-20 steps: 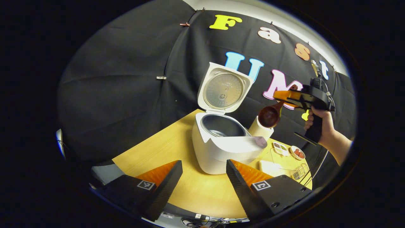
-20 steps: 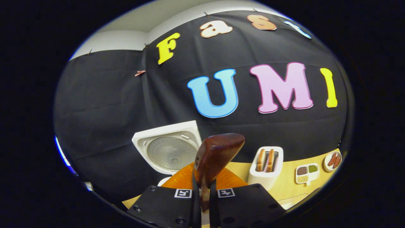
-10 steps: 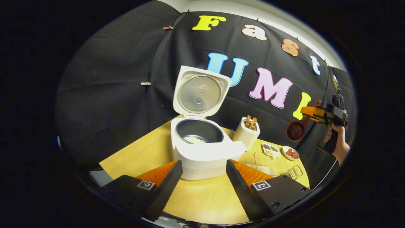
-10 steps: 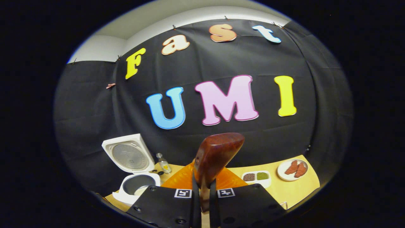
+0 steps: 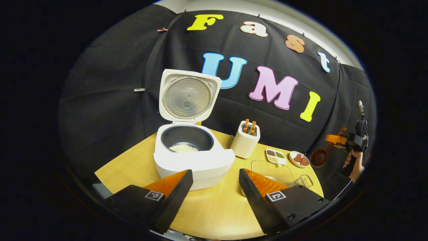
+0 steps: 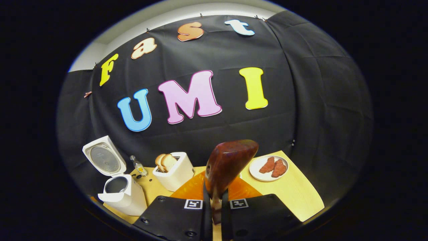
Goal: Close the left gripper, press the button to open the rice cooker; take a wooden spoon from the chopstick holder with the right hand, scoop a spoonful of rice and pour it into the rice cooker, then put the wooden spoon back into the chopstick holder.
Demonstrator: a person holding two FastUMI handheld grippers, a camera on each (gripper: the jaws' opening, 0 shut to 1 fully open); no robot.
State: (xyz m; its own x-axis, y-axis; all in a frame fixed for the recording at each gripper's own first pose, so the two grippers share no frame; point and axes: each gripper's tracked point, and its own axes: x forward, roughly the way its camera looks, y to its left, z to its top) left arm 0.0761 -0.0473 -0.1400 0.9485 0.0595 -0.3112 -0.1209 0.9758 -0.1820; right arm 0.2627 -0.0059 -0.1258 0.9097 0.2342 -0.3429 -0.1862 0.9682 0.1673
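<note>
- Rice cooker [image 5: 194, 160]: white body, dark grey inner pot, silvery lid lining.
- Rice [image 5: 182, 147]: white.
- Wooden spoon [image 6: 229, 167]: glossy reddish brown.
- Toaster [image 5: 245, 143]: cream.
- Desk [image 5: 214, 207]: pale yellow wood grain.
- Plate [image 6: 257, 169]: white, red pieces on it.

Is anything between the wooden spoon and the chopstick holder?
Nothing visible does. The brown wooden spoon, shut in the right claw, hangs in open air above and beside the small wire chopstick holder.
</note>
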